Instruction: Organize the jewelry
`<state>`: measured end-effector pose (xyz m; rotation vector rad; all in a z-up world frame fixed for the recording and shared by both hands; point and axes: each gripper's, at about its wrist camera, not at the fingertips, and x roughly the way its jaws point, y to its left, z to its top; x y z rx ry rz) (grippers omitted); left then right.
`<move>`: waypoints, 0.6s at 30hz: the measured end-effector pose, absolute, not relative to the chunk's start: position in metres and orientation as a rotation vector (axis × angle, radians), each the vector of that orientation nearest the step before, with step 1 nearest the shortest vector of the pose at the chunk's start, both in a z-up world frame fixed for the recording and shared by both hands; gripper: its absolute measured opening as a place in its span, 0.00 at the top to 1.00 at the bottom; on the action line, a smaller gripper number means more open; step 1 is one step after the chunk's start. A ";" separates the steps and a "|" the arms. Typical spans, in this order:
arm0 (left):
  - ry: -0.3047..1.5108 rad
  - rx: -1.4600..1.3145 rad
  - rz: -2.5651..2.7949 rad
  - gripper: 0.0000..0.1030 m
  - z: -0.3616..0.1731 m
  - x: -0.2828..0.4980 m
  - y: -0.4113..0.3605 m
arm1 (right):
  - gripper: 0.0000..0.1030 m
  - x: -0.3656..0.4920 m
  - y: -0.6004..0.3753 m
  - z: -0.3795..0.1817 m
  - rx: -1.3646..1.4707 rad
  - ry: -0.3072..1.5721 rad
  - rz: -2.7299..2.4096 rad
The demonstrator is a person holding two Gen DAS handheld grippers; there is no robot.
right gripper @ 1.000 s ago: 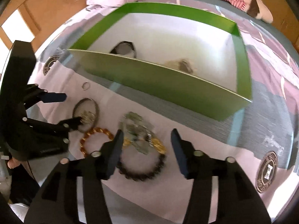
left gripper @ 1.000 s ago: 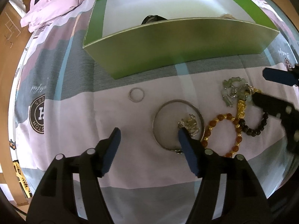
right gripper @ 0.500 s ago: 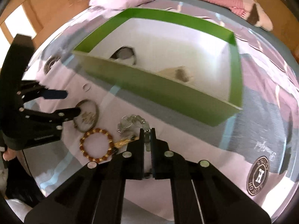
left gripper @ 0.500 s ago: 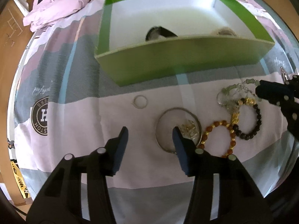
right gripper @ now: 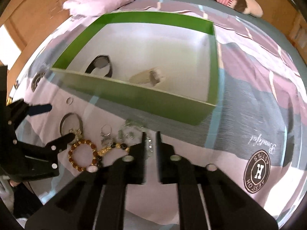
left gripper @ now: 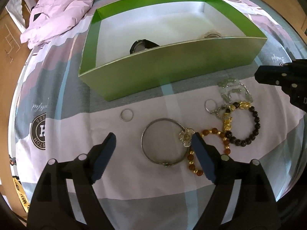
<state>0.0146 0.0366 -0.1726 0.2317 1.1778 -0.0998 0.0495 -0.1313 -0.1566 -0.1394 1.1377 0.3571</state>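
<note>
Left wrist view: I am holding the left tool spread wide over the bed sheet, grasping nothing. Its fingers are straddling the silver bangle; the finger at 3 o'clock is lying just beside the bangle's flower charm. An amber bead bracelet is touching the bangle at 3 o'clock, and a black bead bracelet with gold charms is overlapping it farther out. A pale green necklace is lying at 12 o'clock of the black beads, with a small silver ring piece beside it. A plain ring is sitting apart at 10 o'clock of the bangle.

Right wrist view: the right tool is nearly clenched, a narrow gap showing, with a silver chain running between the fingers; motion blur, so I cannot tell whether it is gripped. The green box is standing at 12 o'clock, holding a black watch and a tan item, blurred.
</note>
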 end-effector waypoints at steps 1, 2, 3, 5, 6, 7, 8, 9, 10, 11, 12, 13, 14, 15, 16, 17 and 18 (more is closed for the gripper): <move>1.178 0.234 -0.098 0.20 -0.172 0.016 0.038 | 0.70 0.051 -0.133 -0.157 -0.124 1.141 0.352; 1.176 0.237 -0.098 0.20 -0.172 0.016 0.038 | 0.66 0.052 -0.134 -0.158 -0.114 1.145 0.349; 1.175 0.238 -0.103 0.20 -0.172 0.017 0.039 | 0.65 0.052 -0.134 -0.161 -0.114 1.151 0.348; 1.177 0.238 -0.134 0.20 -0.172 0.013 0.034 | 0.65 0.052 -0.131 -0.165 -0.131 1.159 0.344; 1.177 0.242 -0.145 0.20 -0.172 0.011 0.031 | 0.65 0.051 -0.129 -0.169 -0.137 1.165 0.342; 1.178 0.254 -0.152 0.20 -0.173 0.010 0.028 | 0.65 0.051 -0.127 -0.172 -0.142 1.171 0.343; 1.180 0.274 -0.152 0.20 -0.176 0.009 0.024 | 0.63 0.050 -0.123 -0.177 -0.149 1.178 0.344; 1.182 0.282 -0.151 0.20 -0.179 0.009 0.022 | 0.59 0.050 -0.121 -0.180 -0.152 1.181 0.346; 1.190 0.290 -0.145 0.20 -0.183 0.010 0.021 | 0.58 0.049 -0.118 -0.183 -0.155 1.183 0.350; 1.200 0.289 -0.140 0.20 -0.187 0.012 0.021 | 0.56 0.049 -0.115 -0.186 -0.159 1.186 0.353; 1.209 0.284 -0.137 0.21 -0.190 0.014 0.022 | 0.56 0.049 -0.112 -0.189 -0.167 1.190 0.354; 1.220 0.270 -0.139 0.22 -0.192 0.015 0.024 | 0.56 0.048 -0.109 -0.191 -0.179 1.193 0.356; 1.228 0.251 -0.148 0.26 -0.193 0.017 0.026 | 0.56 0.046 -0.107 -0.193 -0.191 1.193 0.355; 1.238 0.227 -0.162 0.32 -0.192 0.018 0.028 | 0.60 0.045 -0.106 -0.193 -0.202 1.189 0.353; 1.241 0.219 -0.166 0.33 -0.191 0.019 0.029 | 0.65 0.044 -0.104 -0.193 -0.199 1.191 0.366; 1.237 0.221 -0.165 0.34 -0.190 0.020 0.029 | 0.77 0.043 -0.104 -0.192 -0.193 1.195 0.376; 1.235 0.225 -0.165 0.34 -0.190 0.020 0.029 | 0.82 0.043 -0.103 -0.191 -0.193 1.195 0.378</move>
